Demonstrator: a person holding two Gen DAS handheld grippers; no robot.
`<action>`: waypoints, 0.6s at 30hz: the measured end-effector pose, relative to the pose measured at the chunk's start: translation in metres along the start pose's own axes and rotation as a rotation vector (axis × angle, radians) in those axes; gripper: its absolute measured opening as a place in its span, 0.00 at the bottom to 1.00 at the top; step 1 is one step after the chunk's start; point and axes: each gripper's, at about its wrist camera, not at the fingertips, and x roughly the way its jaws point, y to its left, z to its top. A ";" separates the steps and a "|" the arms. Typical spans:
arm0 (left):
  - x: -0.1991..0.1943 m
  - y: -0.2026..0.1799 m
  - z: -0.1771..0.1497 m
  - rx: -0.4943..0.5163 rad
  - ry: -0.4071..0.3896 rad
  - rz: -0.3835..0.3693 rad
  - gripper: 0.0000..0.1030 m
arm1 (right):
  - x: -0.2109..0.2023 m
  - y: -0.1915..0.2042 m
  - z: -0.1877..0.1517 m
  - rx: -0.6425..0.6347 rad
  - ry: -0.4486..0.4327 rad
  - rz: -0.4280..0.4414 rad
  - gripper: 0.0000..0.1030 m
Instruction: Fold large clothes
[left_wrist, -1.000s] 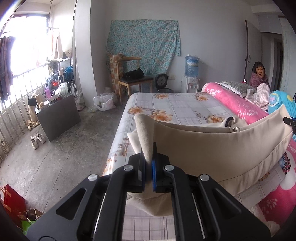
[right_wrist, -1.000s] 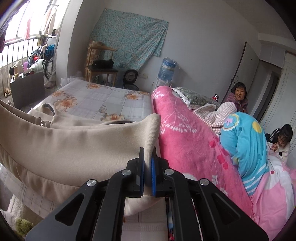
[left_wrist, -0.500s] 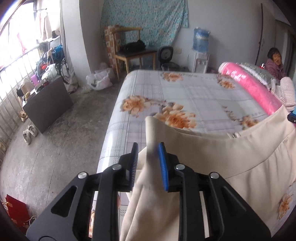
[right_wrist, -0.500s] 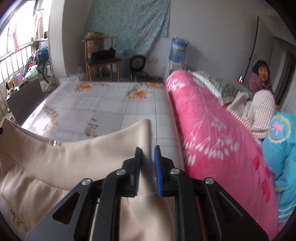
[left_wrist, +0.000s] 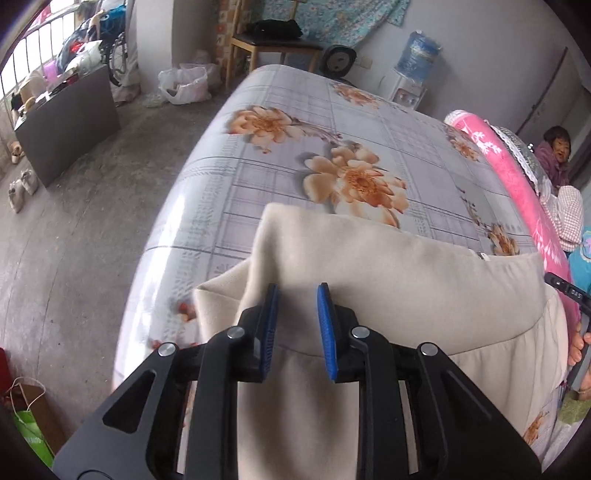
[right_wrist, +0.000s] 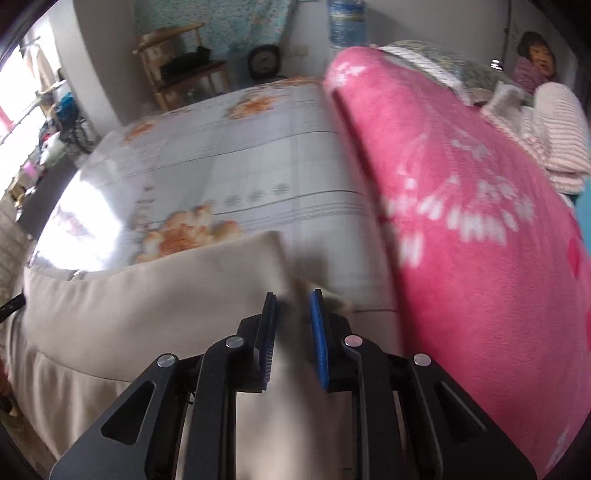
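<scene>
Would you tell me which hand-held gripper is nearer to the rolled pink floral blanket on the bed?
Right. The right hand-held gripper sits just beside the rolled pink floral blanket; the left hand-held gripper is at the beige garment's opposite corner.

1. Garment (left_wrist: 388, 280): plain beige.
2. Bed sheet (left_wrist: 295, 155): pale grey check, orange flowers.
3. Blanket (right_wrist: 480, 221), right: pink, white floral print.
4. Gripper pads (left_wrist: 327, 332): blue; frames black.
5. Wall cloth (left_wrist: 347, 14), far: turquoise, small floral print.
</scene>
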 end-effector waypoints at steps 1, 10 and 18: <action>-0.010 0.005 -0.002 -0.009 -0.016 -0.002 0.19 | -0.011 -0.007 -0.003 0.017 -0.018 0.003 0.18; -0.084 -0.004 -0.074 0.026 0.001 -0.261 0.20 | -0.113 0.025 -0.099 -0.242 -0.066 0.196 0.25; -0.089 0.014 -0.118 -0.020 -0.009 -0.130 0.15 | -0.111 -0.007 -0.139 -0.138 -0.030 0.163 0.26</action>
